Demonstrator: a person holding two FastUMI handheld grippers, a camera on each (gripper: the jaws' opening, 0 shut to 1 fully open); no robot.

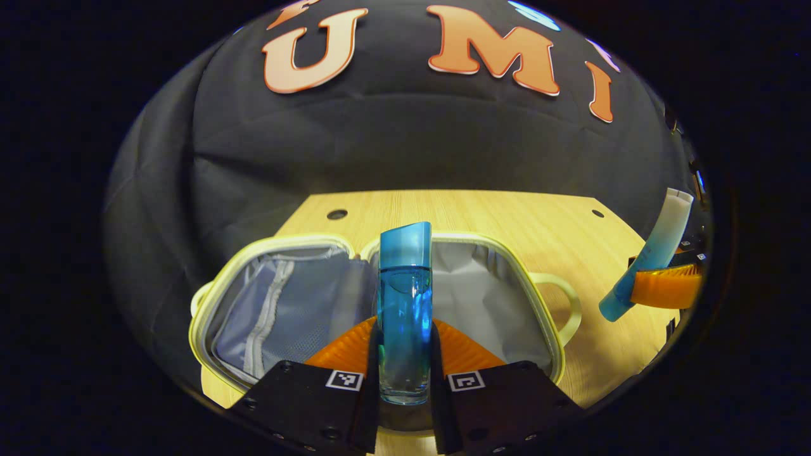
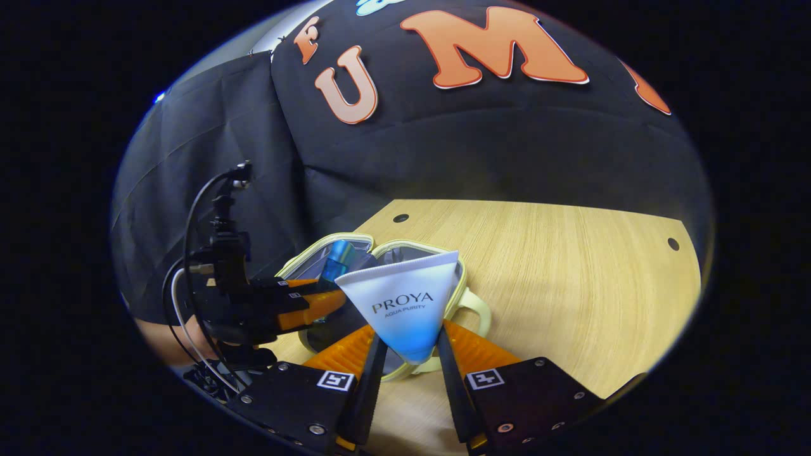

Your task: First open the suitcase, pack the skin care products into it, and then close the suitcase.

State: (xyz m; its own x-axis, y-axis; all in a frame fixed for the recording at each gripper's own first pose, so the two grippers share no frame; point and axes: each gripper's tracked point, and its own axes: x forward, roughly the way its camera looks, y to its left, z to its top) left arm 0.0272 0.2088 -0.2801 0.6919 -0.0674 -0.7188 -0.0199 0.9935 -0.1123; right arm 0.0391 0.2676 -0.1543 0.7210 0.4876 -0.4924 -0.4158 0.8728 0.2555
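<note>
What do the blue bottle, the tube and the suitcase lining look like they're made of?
Bottle: clear glass or hard plastic, glossy; you see through it, and the base looks thick.
Tube: soft plastic, matte, flat crimped end, white fading to blue.
Suitcase lining: thin grey fabric, creased, with a mesh zip pocket in one half.

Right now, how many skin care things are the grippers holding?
2. A clear blue glass bottle stands upright in the left gripper over the open suitcase; a white-and-blue squeeze tube sits in the right gripper.
</note>
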